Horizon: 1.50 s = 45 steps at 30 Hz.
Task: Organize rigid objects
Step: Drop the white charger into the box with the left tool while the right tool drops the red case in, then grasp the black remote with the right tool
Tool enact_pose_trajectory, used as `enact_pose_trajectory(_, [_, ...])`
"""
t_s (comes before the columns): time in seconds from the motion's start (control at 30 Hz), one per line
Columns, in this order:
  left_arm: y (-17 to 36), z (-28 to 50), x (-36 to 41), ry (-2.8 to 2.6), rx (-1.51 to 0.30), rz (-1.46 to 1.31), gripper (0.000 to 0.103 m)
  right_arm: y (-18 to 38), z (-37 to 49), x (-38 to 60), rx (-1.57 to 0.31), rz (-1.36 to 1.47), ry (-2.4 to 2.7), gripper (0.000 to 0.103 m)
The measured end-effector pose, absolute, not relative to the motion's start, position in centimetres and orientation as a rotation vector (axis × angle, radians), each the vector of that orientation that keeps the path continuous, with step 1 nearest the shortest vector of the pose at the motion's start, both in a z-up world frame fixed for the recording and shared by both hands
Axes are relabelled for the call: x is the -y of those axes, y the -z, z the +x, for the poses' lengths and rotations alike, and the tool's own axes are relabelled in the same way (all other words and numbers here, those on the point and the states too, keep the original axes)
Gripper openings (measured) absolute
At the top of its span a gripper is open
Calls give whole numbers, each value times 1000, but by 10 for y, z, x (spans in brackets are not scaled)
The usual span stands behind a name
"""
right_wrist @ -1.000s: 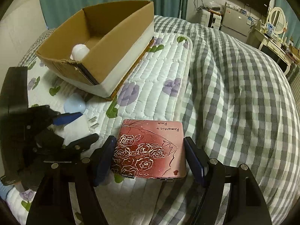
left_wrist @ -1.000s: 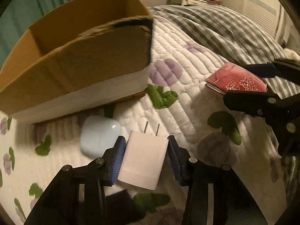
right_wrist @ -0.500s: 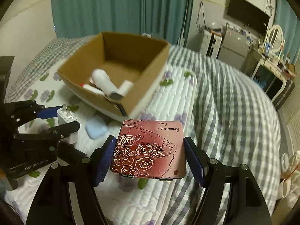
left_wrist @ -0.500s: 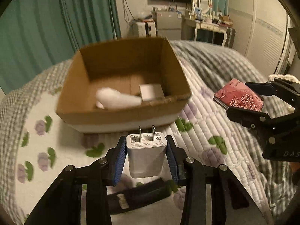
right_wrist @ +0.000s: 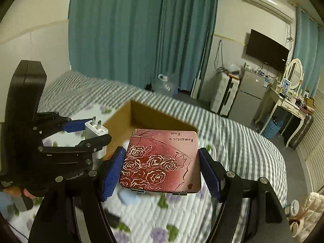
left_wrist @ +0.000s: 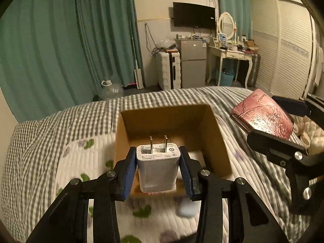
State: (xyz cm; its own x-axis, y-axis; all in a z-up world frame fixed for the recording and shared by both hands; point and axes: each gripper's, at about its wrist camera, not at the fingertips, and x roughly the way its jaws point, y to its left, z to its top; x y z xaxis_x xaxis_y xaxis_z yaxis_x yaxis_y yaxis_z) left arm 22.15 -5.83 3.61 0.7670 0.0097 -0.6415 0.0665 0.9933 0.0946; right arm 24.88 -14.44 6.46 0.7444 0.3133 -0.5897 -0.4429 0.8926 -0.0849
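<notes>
I am holding a white charger (left_wrist: 158, 167) in the left gripper (left_wrist: 158, 167), its blue-padded fingers (left_wrist: 128, 172) clamping on the charger's two sides. The two metal prongs are pointing up and away from me, and the top face is carrying small grey print; I am reading "HUAWEI" and a circled "10" there, while the rest is too small to make out. In the right gripper (right_wrist: 161, 162) I am carrying a flat red tin (right_wrist: 162, 160), the fingers (right_wrist: 112, 172) pressing on its left and right edges. Its lid is showing white line-drawn roses and, upside down from my side, the words "Romantic" and "Rose".

Just below both grippers a pale blue rounded case (left_wrist: 188, 207) is lying on the floral quilted pad of the bed (left_wrist: 60, 125), just before the near wall of the cardboard box (left_wrist: 220, 141). The box is sitting open on the quilt, with something white showing inside behind the charger.

Farther off, beyond the far edge of the bed, a white suitcase (left_wrist: 168, 68) and a small grey fridge (left_wrist: 192, 62) are standing under a wall-mounted television (left_wrist: 194, 15), with teal curtains (left_wrist: 50, 44) to the left.
</notes>
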Motion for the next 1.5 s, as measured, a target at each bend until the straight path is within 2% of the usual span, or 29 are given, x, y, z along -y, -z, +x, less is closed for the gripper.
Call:
enact_pose_trajectory(0.3, [17,294,39,-17,-770,114,41,-18,349,122,-674,-150,-372,72])
enact_pose_trajectory(0.57, [59,309,33,8,-801,76,41,23,380,119,-706,-121,-366,72])
enact_pose_trajectory(0.63, [58,305,32,16,-797,68,45,27,381,121,-716,-76,-386,73])
enact_pose_trajectory(0.67, [56,302,31,23,-795,60,50,26,380,123,-709,-54,-372,80])
enact_pose_trajectory(0.7, [53,298,30,24,-791,57,63,23,378,127,-697,-32,-352,87])
enact_pose_trajectory(0.77, [41,285,29,21,-765,58,71,11,371,137,-677,-2,-339,89])
enact_pose_trajectory(0.83, [31,274,28,23,-756,72,72,-1,361,145,-663,-7,-319,89])
enact_pose_trajectory(1.0, [-7,227,24,5,-736,84,82,-36,314,172,-665,-21,-296,91])
enact_pose_trajectory(1.2, [-38,159,17,-25,-704,97,86,-55,233,178,-683,-107,-325,91])
enact_pose_trajectory(1.37, [-28,108,16,-59,-716,134,86,-33,175,157,-730,-180,-400,91])
enact_pose_trajectory(1.5, [6,86,12,-63,-761,111,86,17,147,131,-794,-236,-461,91])
